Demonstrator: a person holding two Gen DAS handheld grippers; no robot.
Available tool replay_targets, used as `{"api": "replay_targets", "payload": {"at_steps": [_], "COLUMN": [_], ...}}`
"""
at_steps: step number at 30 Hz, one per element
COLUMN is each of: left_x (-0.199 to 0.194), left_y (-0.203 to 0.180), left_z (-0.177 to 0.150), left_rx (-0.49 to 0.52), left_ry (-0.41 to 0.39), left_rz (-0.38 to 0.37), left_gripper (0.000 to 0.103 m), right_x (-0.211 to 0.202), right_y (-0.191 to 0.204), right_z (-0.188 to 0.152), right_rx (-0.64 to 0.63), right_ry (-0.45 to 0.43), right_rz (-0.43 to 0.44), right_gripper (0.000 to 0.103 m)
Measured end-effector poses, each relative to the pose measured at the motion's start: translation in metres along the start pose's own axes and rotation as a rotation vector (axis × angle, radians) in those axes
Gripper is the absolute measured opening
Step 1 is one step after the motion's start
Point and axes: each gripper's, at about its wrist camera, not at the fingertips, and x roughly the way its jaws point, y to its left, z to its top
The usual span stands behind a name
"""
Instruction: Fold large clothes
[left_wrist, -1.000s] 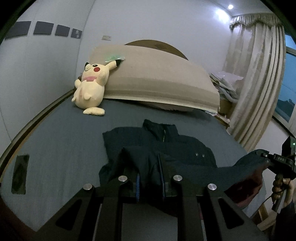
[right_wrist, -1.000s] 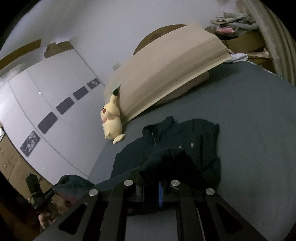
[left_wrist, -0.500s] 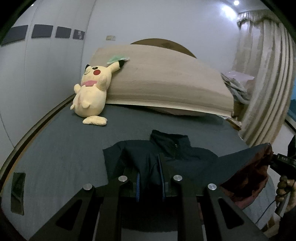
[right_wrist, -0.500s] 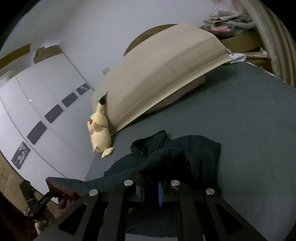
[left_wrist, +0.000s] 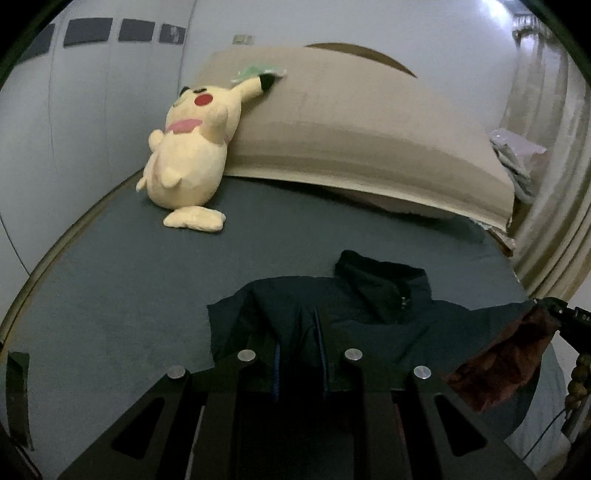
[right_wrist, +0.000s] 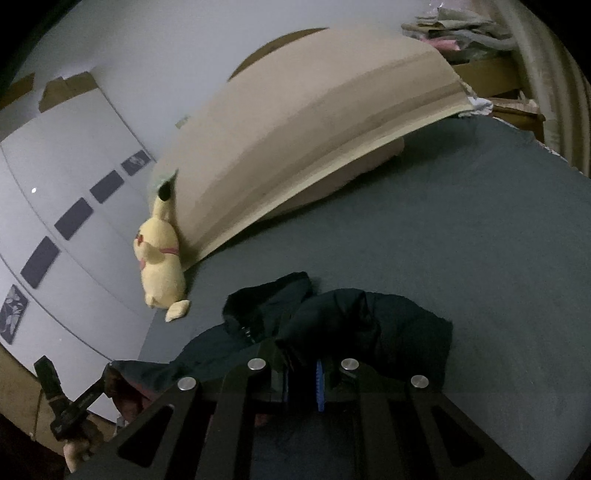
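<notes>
Dark navy fabric fills the lower middle of both wrist views: a jacket (left_wrist: 369, 314) lies on a bed (left_wrist: 110, 295) covered in a grey-blue sheet, its stand-up collar (left_wrist: 380, 280) pointing toward the headboard end. The left gripper (left_wrist: 299, 354) has its jaws drawn narrow and pinched on a fold of the jacket's cloth. The right gripper (right_wrist: 303, 380) has its jaws almost fully closed, also clamped on a bunched fold of the jacket. Between the two grippers the hem hangs lifted off the bed, and a reddish-brown lining (left_wrist: 506, 362) shows on its underside. In the left wrist view the right gripper appears at the far right edge, gripping the lifted corner. A yellow plush toy (left_wrist: 188, 155) sits upright near the head of the bed, leaning against a long beige pillow (left_wrist: 369, 140). Pale curtains (left_wrist: 554, 184) hang on the right.
</notes>
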Motion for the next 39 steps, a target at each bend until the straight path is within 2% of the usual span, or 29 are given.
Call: {"api": "replay_targets", "payload": {"at_steps": [11, 24, 27, 31, 35, 39], "left_x": [0.060, 0.118, 0.124, 0.111, 0.103, 0.111], "left_y": [0.004, 0.011, 0.011, 0.006, 0.000, -0.004], "left_z": [0.010, 0.002, 0.000, 0.006, 0.020, 0.027], "left_rx": [0.010, -0.005, 0.000, 0.026, 0.032, 0.034], "left_ry": [0.081, 0.169, 0.178, 0.152, 0.121, 0.120], "left_rz": [0.017, 0.049, 0.053, 0.050, 0.035, 0.055], "left_gripper": [0.016, 0.016, 0.016, 0.016, 0.016, 0.016], "right_x": [0.071, 0.129, 0.135, 0.127, 0.106, 0.110], "right_y": [-0.024, -0.045, -0.048, -0.044, -0.035, -0.030], "right_z": [0.014, 0.012, 0.011, 0.016, 0.032, 0.045], "right_rx": [0.038, 0.056, 0.055, 0.035, -0.008, -0.022], "right_ry": [0.063, 0.141, 0.151, 0.148, 0.117, 0.111], "right_rz": [-0.069, -0.147, -0.154, -0.142, -0.121, -0.143], "right_gripper": [0.010, 0.010, 0.010, 0.010, 0.010, 0.010]}}
